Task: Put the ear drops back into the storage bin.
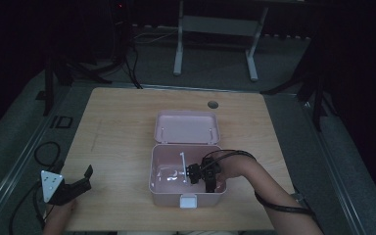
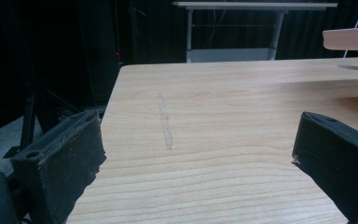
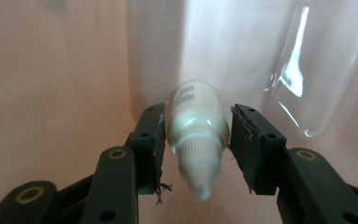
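Observation:
A pink box [image 1: 154, 169] stands open on the wooden table [image 1: 117, 137], its lid [image 1: 187, 127] tipped back behind it. My right gripper [image 1: 196, 174] reaches down inside the box. In the right gripper view a small white dropper bottle [image 3: 196, 116] lies between its pads [image 3: 151, 135], cap towards the camera, with a thin gap on each side; the gripper [image 3: 196, 140] is open. My left gripper [image 1: 87, 178] rests at the table's front left, its jaws wide apart over bare wood [image 2: 198, 154].
A clear plastic wrapper [image 3: 303, 84] lies against the box's inner wall, and a thin white stick [image 1: 182, 164] lies on the box floor. The box has a white latch [image 1: 188, 201] at its front. A round cable hole [image 1: 212, 104] sits near the table's far edge.

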`<state>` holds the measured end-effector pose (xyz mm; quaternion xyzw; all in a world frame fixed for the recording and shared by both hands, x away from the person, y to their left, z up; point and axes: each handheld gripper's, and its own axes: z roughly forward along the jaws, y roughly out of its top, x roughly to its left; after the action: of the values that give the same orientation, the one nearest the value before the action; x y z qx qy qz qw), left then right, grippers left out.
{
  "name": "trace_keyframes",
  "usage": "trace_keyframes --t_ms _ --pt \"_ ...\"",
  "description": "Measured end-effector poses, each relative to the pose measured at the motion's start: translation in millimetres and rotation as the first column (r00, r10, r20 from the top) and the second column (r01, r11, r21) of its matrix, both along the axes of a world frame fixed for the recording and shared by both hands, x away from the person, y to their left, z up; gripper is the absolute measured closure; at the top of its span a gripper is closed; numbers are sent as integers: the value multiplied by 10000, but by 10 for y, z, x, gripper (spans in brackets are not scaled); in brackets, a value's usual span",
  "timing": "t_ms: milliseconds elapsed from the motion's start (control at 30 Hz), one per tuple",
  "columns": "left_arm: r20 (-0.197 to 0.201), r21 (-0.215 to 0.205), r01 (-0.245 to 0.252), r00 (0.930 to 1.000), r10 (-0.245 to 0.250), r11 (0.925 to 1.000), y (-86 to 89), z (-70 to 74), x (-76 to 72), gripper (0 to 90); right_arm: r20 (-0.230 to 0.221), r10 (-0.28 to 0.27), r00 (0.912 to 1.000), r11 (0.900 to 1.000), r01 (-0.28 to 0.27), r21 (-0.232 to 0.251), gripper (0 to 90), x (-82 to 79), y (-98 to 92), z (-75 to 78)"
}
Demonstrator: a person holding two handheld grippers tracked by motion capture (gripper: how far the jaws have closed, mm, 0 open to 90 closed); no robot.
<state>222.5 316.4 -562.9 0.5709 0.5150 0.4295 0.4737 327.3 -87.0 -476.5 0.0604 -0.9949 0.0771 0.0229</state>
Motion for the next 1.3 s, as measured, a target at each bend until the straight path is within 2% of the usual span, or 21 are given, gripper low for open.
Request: trace_keyframes --t_ms 333,500,567,767,967,1033,1100,1167,1233,1300 --pt "11 -1 -17 10000 17 10000 1 0 -1 20 510 -142 9986 9970 103 767 502 5 -84 371" --pt "26 5 -21 10000 21 10000 1 0 0 20 798 -378 9961 9909 271 1316 484 1 -183 606" --pt "21 -13 -21 10000 21 10000 1 0 1 20 959 -524 9940 9874 373 1537 452 3 -236 695" --pt "13 1 -26 10000 26 10000 -1 0 0 20 1186 -1222 9854 9732 955 2090 361 46 -421 920" --pt "6 13 -29 10000 29 10000 -2 0 0 20 1188 -1909 9744 9554 1567 2503 267 101 -628 1054" --pt "6 14 -36 10000 36 10000 -2 0 0 20 1092 -2133 9709 9467 1777 2687 178 121 -700 1071" --pt "8 6 -40 10000 40 10000 -4 -1 1 20 1071 -2228 9690 9424 1859 2780 163 130 -773 1073" --pt "4 3 -35 10000 35 10000 -3 0 1 20 938 -2464 9646 9310 2087 2994 135 154 -841 1070" --pt "1 17 -38 10000 38 10000 -2 0 0 20 1099 -2462 9630 9302 2029 3059 136 149 -911 1058" --pt "-3 17 -34 10000 34 10000 -3 -1 0 20 1033 -2655 9586 9217 2209 3188 137 159 -975 1039"
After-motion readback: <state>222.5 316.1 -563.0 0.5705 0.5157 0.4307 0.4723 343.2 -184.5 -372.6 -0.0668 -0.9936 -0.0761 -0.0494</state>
